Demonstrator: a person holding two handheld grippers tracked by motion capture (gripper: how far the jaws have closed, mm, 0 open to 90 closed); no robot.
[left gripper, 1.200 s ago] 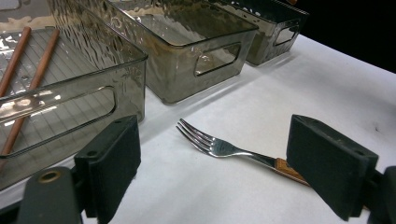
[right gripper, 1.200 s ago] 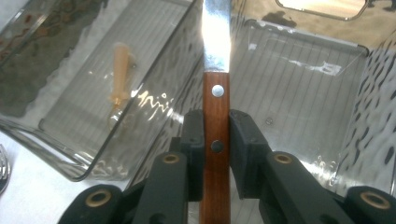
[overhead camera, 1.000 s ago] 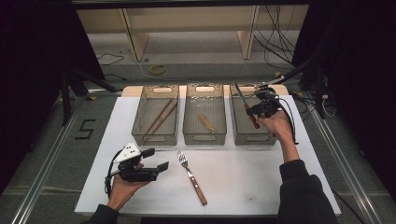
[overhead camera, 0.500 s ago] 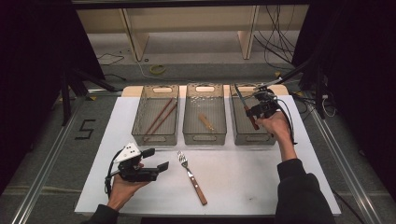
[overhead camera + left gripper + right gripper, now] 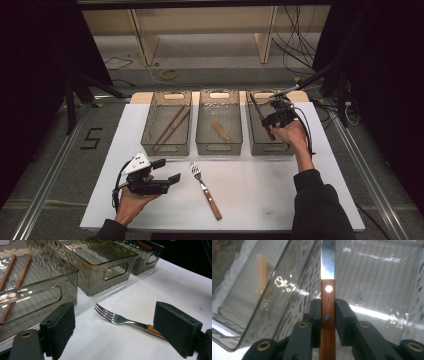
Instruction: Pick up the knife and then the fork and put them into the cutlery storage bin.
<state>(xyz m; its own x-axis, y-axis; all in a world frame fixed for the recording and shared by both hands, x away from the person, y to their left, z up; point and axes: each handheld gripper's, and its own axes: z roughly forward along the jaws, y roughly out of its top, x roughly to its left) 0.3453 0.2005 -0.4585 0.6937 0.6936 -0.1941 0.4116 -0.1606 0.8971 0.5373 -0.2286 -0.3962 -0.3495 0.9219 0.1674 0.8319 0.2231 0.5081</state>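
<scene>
Knife (image 5: 327, 302): a wooden-handled knife with two rivets stands between the right gripper's (image 5: 327, 308) jaws, handle running straight down between the pads, steel blade pointing to 12 o'clock in the right gripper view.
Right jaws: the pads sit against both sides of the handle; they have just been opening a little, with the handle between them.
Knife's place: in the high view the knife (image 5: 263, 119) hangs over the right bin (image 5: 286, 150), blade tilted toward 11 o'clock, at about 2 o'clock from the bench's middle.
Left gripper (image 5: 165, 171): rests in the person's left hand (image 5: 131, 204) at 7 o'clock on the bench, jaws spread wide with nothing between them.
Fork (image 5: 117, 318): lies flat on the white bench (image 5: 260, 185) ahead of the left jaws, tines toward 10 o'clock in the left gripper view; its wooden handle runs behind the right-hand pad.
Writing: a figure "5" (image 5: 92, 138) is marked on the floor at 9 o'clock from the bench; no brand or label is readable.
Left bin (image 5: 150, 146): smoked clear plastic, holds two brown chopsticks (image 5: 170, 124) lying side by side.
Middle bin (image 5: 219, 148): holds one short, pale wooden piece (image 5: 220, 130).
Right bin contents: the floor seen through the right gripper view looks bare under the knife.
</scene>
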